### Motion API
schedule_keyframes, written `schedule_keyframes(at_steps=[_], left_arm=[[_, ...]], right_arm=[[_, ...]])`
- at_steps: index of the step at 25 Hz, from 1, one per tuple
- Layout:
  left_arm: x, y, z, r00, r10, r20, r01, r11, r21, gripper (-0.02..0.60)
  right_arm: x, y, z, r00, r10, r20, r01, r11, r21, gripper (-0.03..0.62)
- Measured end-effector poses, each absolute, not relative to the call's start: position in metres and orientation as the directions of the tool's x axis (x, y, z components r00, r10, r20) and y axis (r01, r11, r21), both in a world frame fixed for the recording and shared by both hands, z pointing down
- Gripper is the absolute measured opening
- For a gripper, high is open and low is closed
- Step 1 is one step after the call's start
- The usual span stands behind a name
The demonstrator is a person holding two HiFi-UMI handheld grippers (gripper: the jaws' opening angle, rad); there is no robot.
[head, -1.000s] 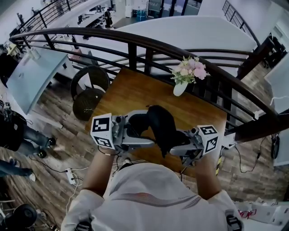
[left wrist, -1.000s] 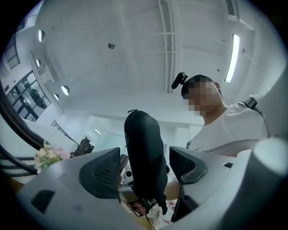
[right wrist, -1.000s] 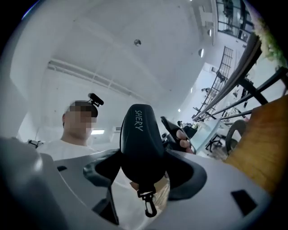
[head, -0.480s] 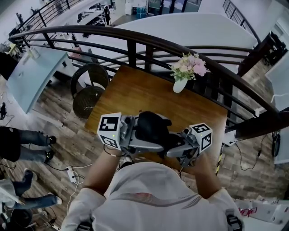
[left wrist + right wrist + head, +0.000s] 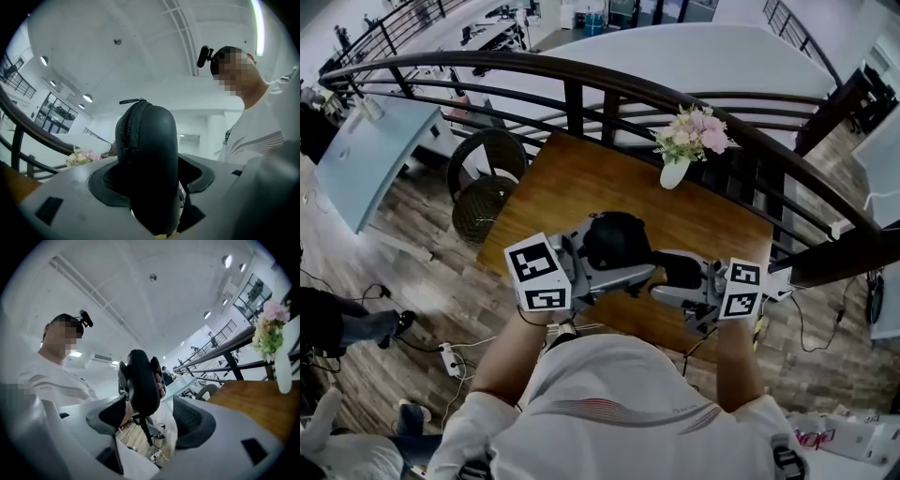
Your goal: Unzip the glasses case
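Observation:
The black glasses case (image 5: 617, 239) is held up over the table. My left gripper (image 5: 626, 255) is shut on it. In the left gripper view the case (image 5: 150, 159) stands on end between the pads. Its zip (image 5: 125, 133) runs up the left edge to a pull tab (image 5: 131, 101) at the top. My right gripper (image 5: 664, 274) is just right of the case with its jaws apart. In the right gripper view the case's end (image 5: 140, 380) is ahead of the right gripper (image 5: 150, 420), nearer the left pad. A thin black cord (image 5: 145, 430) hangs below it.
Below is a wooden table (image 5: 572, 187) with a white vase of pink flowers (image 5: 686, 150) at its far edge. A dark curved railing (image 5: 581, 80) runs behind it, and a round wicker chair (image 5: 487, 183) stands to the left. The person's torso fills the bottom of the head view.
The case, which reached down toward the right gripper, now sits compact and higher in the left jaws. The right gripper has shifted right, away from it. The left gripper has turned.

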State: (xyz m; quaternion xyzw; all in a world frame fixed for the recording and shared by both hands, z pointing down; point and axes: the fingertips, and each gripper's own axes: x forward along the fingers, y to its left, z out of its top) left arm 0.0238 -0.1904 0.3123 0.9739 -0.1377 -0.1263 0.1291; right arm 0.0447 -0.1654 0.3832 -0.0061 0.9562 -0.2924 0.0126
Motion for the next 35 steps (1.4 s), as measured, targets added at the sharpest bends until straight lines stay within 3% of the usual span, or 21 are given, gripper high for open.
schedule_keyframes(at_steps=[8,11,15,19,23,28,32,35], left_arm=[[0.028,-0.2,0.323,0.903,-0.389,-0.179,-0.307,-0.88,0.363,0.296],[0.027,-0.196,0.323,0.906,-0.372,-0.204,-0.283,-0.888,0.362,0.296],[0.03,-0.19,0.32,0.913,-0.346,-0.218,-0.261,-0.903,0.34,0.296],[0.032,-0.19,0.323,0.918,-0.356,-0.174,-0.288,-0.902,0.321,0.284],[0.027,-0.202,0.346,0.906,-0.423,0.002,-0.414,-0.885,0.215,0.275],[0.006,-0.22,0.41,0.718,-0.561,0.413,-0.535,-0.824,-0.19,0.273],[0.001,-0.223,0.438,0.644,-0.57,0.51,-0.524,-0.815,-0.249,0.273],[0.001,-0.225,0.451,0.584,-0.589,0.559,-0.497,-0.804,-0.328,0.273]], right_arm=[[0.019,-0.159,0.394,-0.994,-0.069,0.084,-0.099,0.899,-0.427,0.336],[0.017,-0.154,0.393,-0.998,-0.036,0.05,-0.054,0.887,-0.459,0.296],[0.016,-0.15,0.385,-0.998,0.004,-0.059,0.034,0.858,-0.512,0.293],[0.009,-0.148,0.392,-0.998,0.011,-0.06,0.042,0.842,-0.537,0.3],[0.015,-0.159,0.419,-0.997,-0.057,0.054,-0.076,0.854,-0.514,0.313],[0.048,-0.187,0.454,-0.946,-0.214,0.244,-0.306,0.838,-0.452,0.3],[0.068,-0.206,0.42,-0.9,-0.358,0.249,-0.421,0.862,-0.282,0.234],[0.062,-0.205,0.374,-0.894,-0.387,0.227,-0.423,0.895,-0.139,0.201]])
